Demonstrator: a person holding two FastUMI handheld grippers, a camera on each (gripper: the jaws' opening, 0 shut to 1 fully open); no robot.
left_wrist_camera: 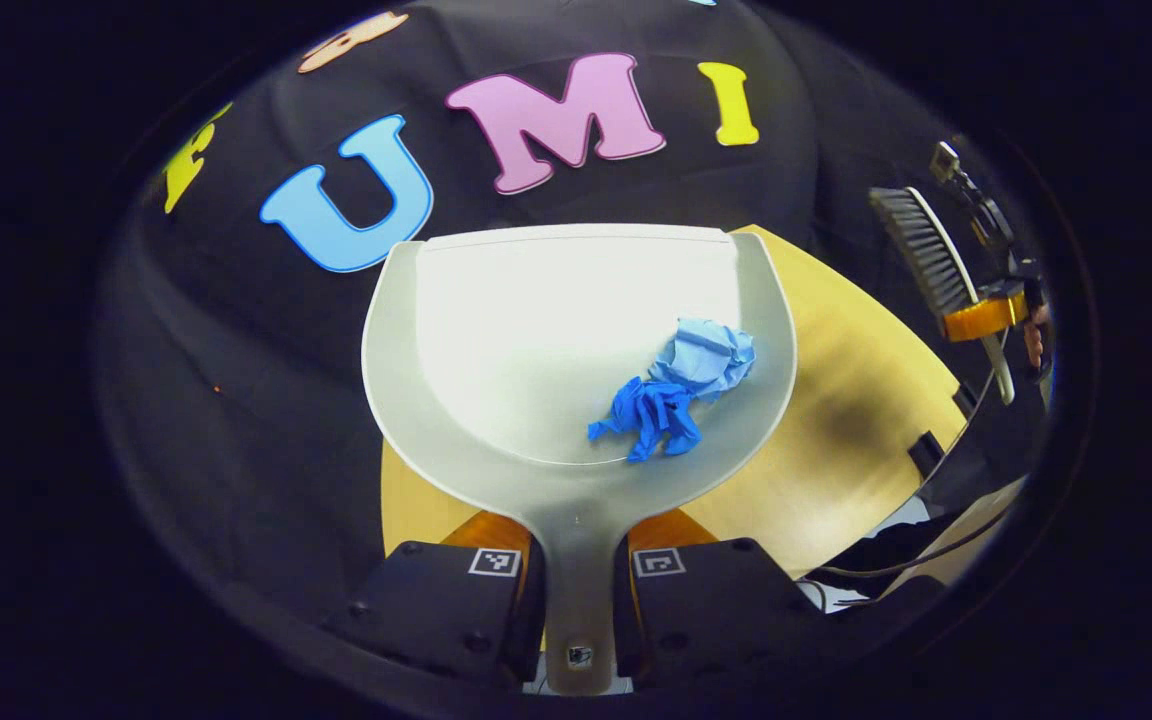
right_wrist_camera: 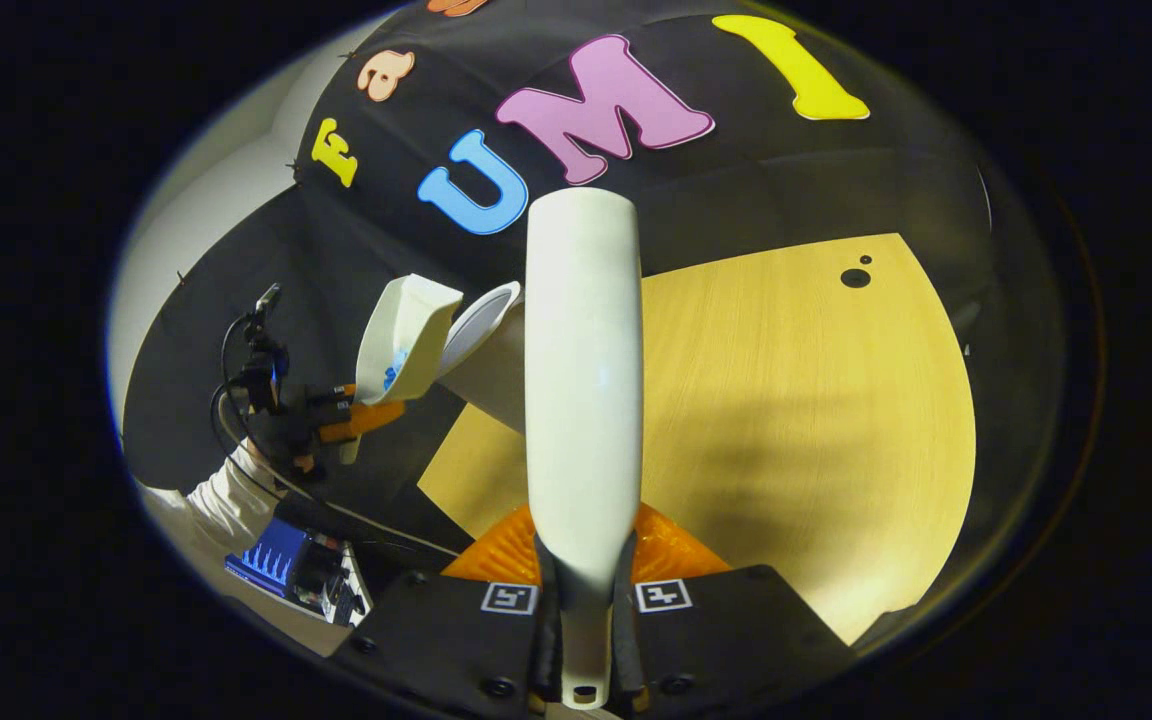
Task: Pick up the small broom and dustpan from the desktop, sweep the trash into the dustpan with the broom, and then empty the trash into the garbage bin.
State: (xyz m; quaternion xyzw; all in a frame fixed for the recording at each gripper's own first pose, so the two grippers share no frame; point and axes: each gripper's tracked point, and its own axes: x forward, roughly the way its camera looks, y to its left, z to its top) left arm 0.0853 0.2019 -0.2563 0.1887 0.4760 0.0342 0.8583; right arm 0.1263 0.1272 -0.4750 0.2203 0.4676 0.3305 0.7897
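So I'm holding the dustpan [left_wrist_camera: 576, 330] in my left gripper [left_wrist_camera: 576, 585] right now, its handle running straight down between my 2 fingers, which are pinching it from both sides. The pan is spreading out wide in front of me, raised above the wooden desktop [left_wrist_camera: 856, 420], partly past its edge. Inside it, toward the right side of the scoop, 2 bits of trash are sitting touching each other: a pale blue crumpled wad [left_wrist_camera: 706, 355] and a darker blue crumpled piece [left_wrist_camera: 651, 418] just below it.

My right gripper [right_wrist_camera: 584, 600] is clamping the broom [right_wrist_camera: 584, 400] by its narrow end, both fingers pressing on it, and the white back of the broom is pointing straight up away from me over the desktop. In the left gripper view the same broom is showing far off at the right, with dark bristles facing left.

In the right gripper view the dustpan is tilting up at the left, near a white sleeve [right_wrist_camera: 221, 500], with a bit of blue peeking inside.
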